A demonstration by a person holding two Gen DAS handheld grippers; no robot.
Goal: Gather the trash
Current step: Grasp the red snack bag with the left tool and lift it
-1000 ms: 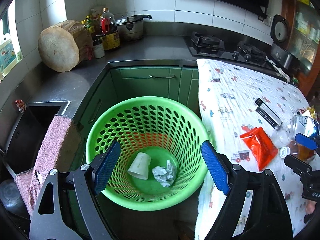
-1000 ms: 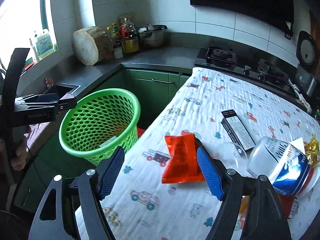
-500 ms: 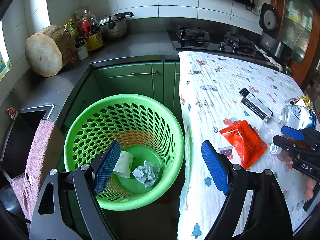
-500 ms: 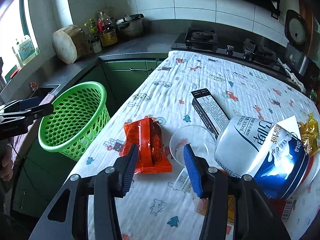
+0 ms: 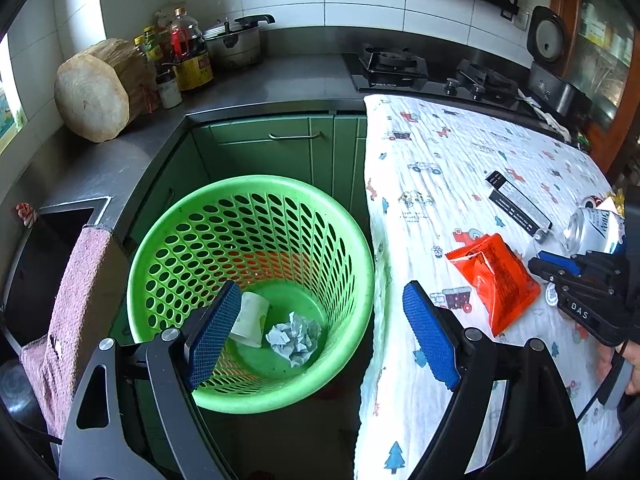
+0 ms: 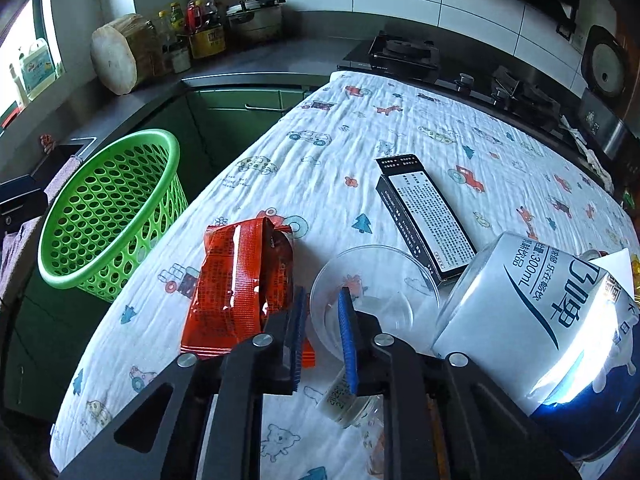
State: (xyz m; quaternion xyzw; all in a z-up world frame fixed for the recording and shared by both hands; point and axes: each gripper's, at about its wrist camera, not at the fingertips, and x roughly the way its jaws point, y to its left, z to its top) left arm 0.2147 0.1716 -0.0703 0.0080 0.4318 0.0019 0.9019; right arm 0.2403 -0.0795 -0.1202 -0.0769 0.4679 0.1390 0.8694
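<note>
My right gripper point(image 6: 322, 297) is low over the cartoon-print tablecloth point(image 6: 320, 152). Its jaws are closing, and the near rim of a clear plastic cup point(image 6: 380, 280) lying on its side is pinched between the blue pads. A red snack wrapper point(image 6: 240, 280) lies just left of that gripper; the left wrist view shows both the wrapper point(image 5: 492, 280) and the right gripper point(image 5: 538, 264). My left gripper point(image 5: 320, 292) hangs open over the green basket point(image 5: 256, 184), with nothing between its fingers. In the basket lie a paper cup point(image 5: 250, 318) and crumpled paper point(image 5: 294, 336).
A black box point(image 6: 428, 216) and a white-and-blue can point(image 6: 540, 312) lie on the cloth beyond and right of the cup. A small capped bottle point(image 6: 344, 400) lies under the right gripper. The basket point(image 6: 108, 216) stands off the table's left edge, by green cabinets point(image 5: 272, 148) and a sink point(image 5: 44, 248).
My right gripper has come down and forward from the red wrapper to the clear cup, and its jaws have narrowed from wide to almost together. The left gripper shifted slightly over the basket, still open.
</note>
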